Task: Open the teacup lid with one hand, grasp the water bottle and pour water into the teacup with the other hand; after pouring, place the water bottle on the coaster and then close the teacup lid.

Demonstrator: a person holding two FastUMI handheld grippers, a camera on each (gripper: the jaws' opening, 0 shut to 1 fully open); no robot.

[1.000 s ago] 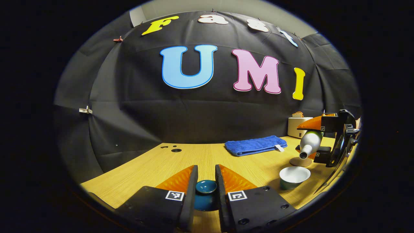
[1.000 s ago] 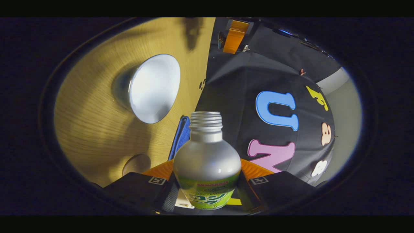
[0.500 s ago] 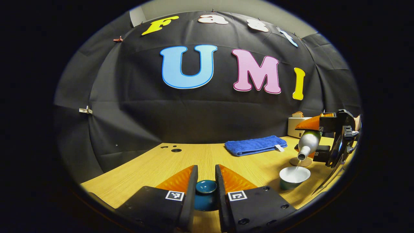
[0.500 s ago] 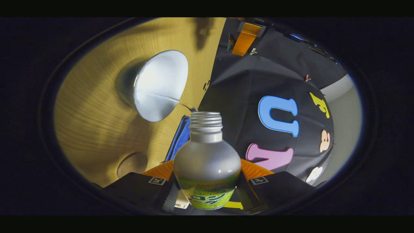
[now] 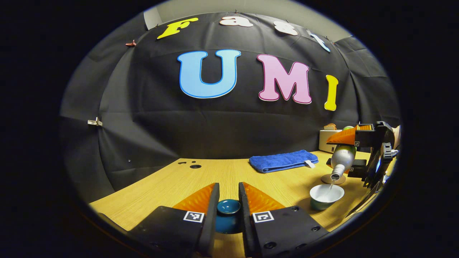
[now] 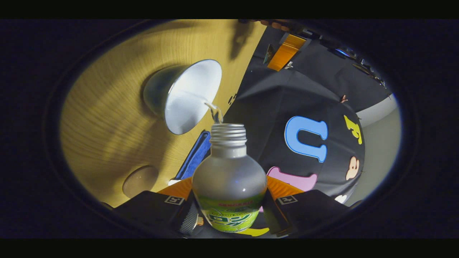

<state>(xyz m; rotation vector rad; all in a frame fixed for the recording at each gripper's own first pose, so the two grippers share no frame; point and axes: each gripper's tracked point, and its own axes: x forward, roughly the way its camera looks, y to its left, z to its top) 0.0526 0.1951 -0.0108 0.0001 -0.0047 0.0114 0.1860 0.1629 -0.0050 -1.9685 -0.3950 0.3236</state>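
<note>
In the left gripper view my left gripper [image 5: 228, 215] is shut on the dark teal teacup lid [image 5: 228, 207], held low over the wooden table [image 5: 179, 186]. At the right stands the teacup [image 5: 326, 196], white inside, with the lid off. Above it my right gripper [image 5: 346, 152] holds the silver water bottle [image 5: 342, 157] tipped mouth-down, and a thin stream of water falls into the cup. In the right gripper view the right gripper [image 6: 229, 206] is shut on the bottle [image 6: 229, 182], water leaving its threaded mouth toward the teacup [image 6: 190, 96]. The round coaster [image 6: 140, 176] lies nearby.
A folded blue towel [image 5: 281, 160] lies at the back of the table, also seen as a blue towel [image 6: 195, 156] edge in the right gripper view. A white cylindrical container [image 5: 328, 139] stands at the far right. Small holes [image 5: 195, 166] mark the tabletop.
The bottle has tipped further down over the teacup and water has begun to stream into it. My left gripper has stayed still with the lid.
</note>
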